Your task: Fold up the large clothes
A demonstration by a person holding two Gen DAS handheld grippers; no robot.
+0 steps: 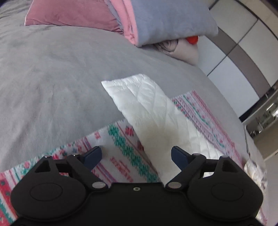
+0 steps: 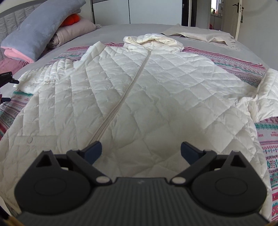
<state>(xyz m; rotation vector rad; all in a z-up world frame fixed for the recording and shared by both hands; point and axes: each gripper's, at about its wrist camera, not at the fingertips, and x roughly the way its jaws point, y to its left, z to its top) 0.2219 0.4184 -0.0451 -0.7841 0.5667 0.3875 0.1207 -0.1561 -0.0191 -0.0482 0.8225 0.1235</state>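
Observation:
A white quilted hooded jacket [image 2: 139,90] lies flat, zipped, front up, on a patterned pink and teal blanket [image 2: 225,57], hood at the far end and both sleeves spread out. My right gripper [image 2: 141,151] is open and empty, hovering over the jacket's lower hem beside the zipper. In the left wrist view one white sleeve [image 1: 149,111] stretches away over the blanket [image 1: 118,149]. My left gripper [image 1: 136,156] is open and empty, just above the sleeve's near part and the blanket.
The grey bed cover [image 1: 52,78] spreads to the left. Folded grey and pink bedding [image 1: 156,19] and pillows [image 2: 34,29] pile at the headboard. A cream cloth [image 2: 199,34] lies at the bed's far side. Wardrobe doors [image 1: 243,52] and a room door [image 2: 238,15] stand beyond.

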